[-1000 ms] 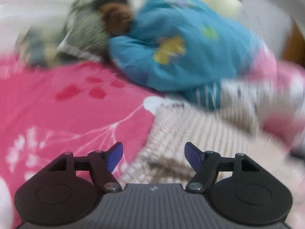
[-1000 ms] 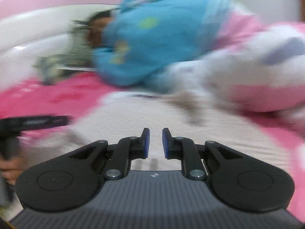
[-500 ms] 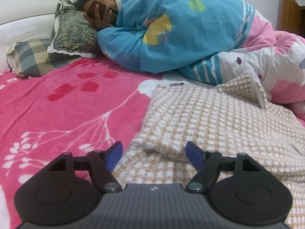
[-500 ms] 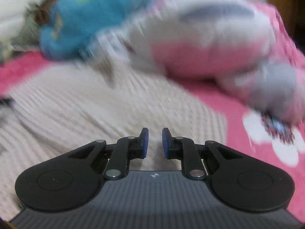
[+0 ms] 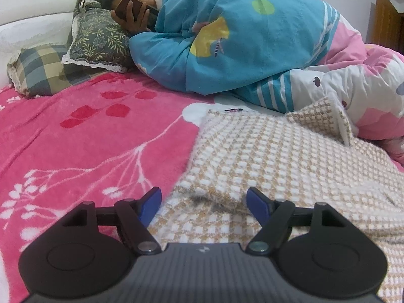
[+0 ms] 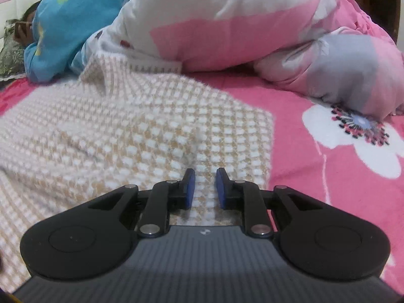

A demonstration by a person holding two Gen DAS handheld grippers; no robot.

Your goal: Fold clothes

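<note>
On a pink floral blanket [image 5: 83, 136] spread over a bed, your two grippers hover low above a beige-and-white checked knit garment [image 5: 277, 156]; the garment lies rumpled across the blanket, its left edge rolled over into a soft fold and one corner standing up against the bedding behind it. Your left gripper [image 5: 204, 203] has its jaws spread wide, blue pads [image 5: 151, 203] well apart, holding nothing; the rolled fold of the knit sits just ahead of and between the fingertips, and whether the pads touch the cloth cannot be told. Your right gripper [image 6: 203, 185] has its jaws only slightly parted, a narrow gap between the blue pads [image 6: 188, 186], nothing held between them; the knit garment [image 6: 151, 131] lies directly under and ahead of the fingertips, near its right-hand edge where the pink blanket [image 6: 315, 156] with a large white flower [image 6: 353, 128] shows. Behind the garment a person [image 5: 133, 12] lies on their side under a blue patterned quilt [image 5: 240, 40], a phone held before the face, head on a grey leaf-print pillow [image 5: 98, 40]; a plaid pillow [image 5: 38, 68] lies just beside it; a pink-and-white quilt [image 6: 240, 25] is heaped to the right, touching the garment's raised corner.
</note>
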